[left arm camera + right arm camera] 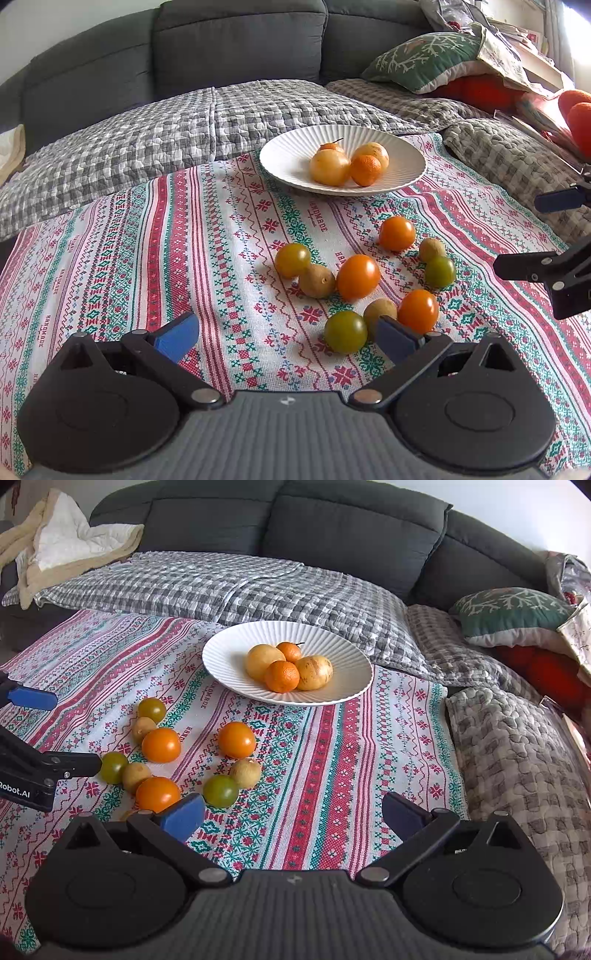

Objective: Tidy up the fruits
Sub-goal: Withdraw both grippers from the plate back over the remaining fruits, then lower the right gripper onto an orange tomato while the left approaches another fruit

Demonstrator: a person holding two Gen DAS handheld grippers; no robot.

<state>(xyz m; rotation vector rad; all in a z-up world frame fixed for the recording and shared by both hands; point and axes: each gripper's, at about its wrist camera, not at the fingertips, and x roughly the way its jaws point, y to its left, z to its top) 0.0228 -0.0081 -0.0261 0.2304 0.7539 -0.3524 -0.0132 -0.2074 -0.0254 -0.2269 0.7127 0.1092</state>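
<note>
A white ribbed plate (288, 162) (229, 653) at the far side of the patterned cloth holds two yellow fruits (329, 167) and two small oranges (282, 676). Several loose fruits lie on the cloth nearer me: orange ones (357, 277) (236, 739), green ones (345, 331) (220, 791) and small brown ones (316, 280) (245, 772). My left gripper (286, 338) hovers open just left of and before this cluster, nothing between its blue pads. My right gripper (293, 816) is open too, to the right of the cluster, and it also shows at the right edge of the left wrist view (532, 236).
The patterned cloth (184, 258) covers a low surface in front of a dark grey sofa (332, 528) draped with checked quilts (258, 587). A green cushion (513, 609), red items and papers crowd the right side. A cream blanket (55, 542) lies far left.
</note>
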